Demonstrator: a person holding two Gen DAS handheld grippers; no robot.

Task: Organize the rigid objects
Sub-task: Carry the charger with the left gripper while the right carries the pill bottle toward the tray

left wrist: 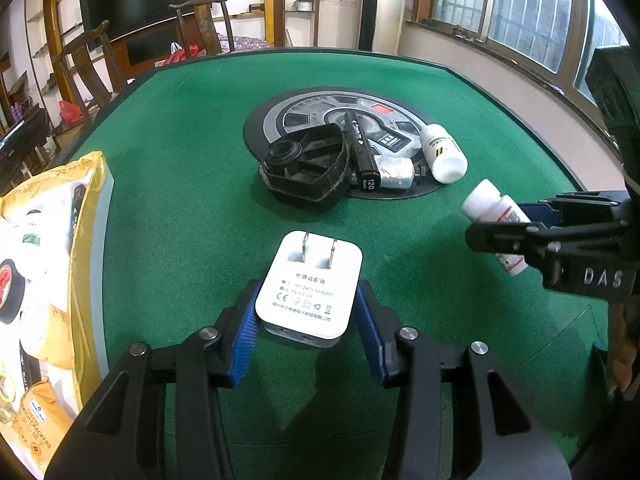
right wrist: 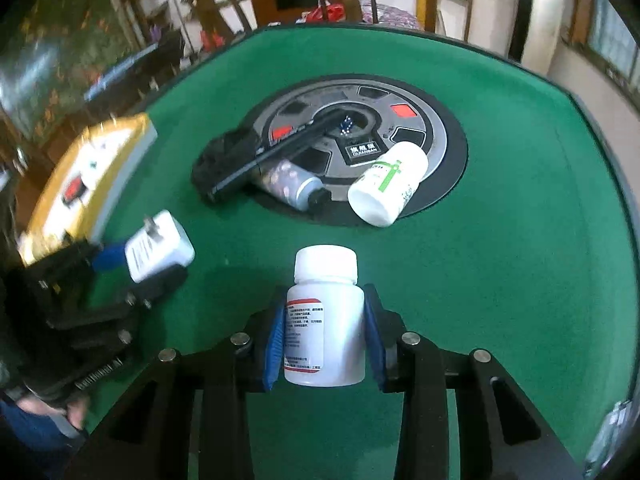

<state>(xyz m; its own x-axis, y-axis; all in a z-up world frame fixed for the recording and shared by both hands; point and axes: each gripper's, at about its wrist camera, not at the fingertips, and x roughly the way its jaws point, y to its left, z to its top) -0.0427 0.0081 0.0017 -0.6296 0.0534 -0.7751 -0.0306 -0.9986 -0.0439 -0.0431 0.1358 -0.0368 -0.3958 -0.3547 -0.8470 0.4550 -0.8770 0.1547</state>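
Closest to the left camera sat a white charger, pinched flat between the blue pads of the left gripper, prongs pointing away and its printed label facing up. Both pads pressed its side edges, so the fingers were clenched on it at roughly the charger's own width, and it appeared lifted clear of the green table. Holding it by the narrow sides probably kept the prongs free and the flat body level for setting down.

From the right camera, the right gripper clasped a white pill bottle around its lower body, cap pointing away from the gripper. Its pads touched the bottle on both sides, opened only as far as the bottle's width. Gripping below the cap likely gave a steadier hold on the round wall.

Well beyond both hands, the remaining items lay clustered on the round panel at the table's middle: a black plastic holder, a dark marker resting across it, a small patterned tube, and a second white bottle on its side. They touched or overlapped one another, seemingly not yet sorted.

On the left edge of the table stood a yellow box with goods inside, just beside the left gripper; my guess is that it was the destination for the held pieces.
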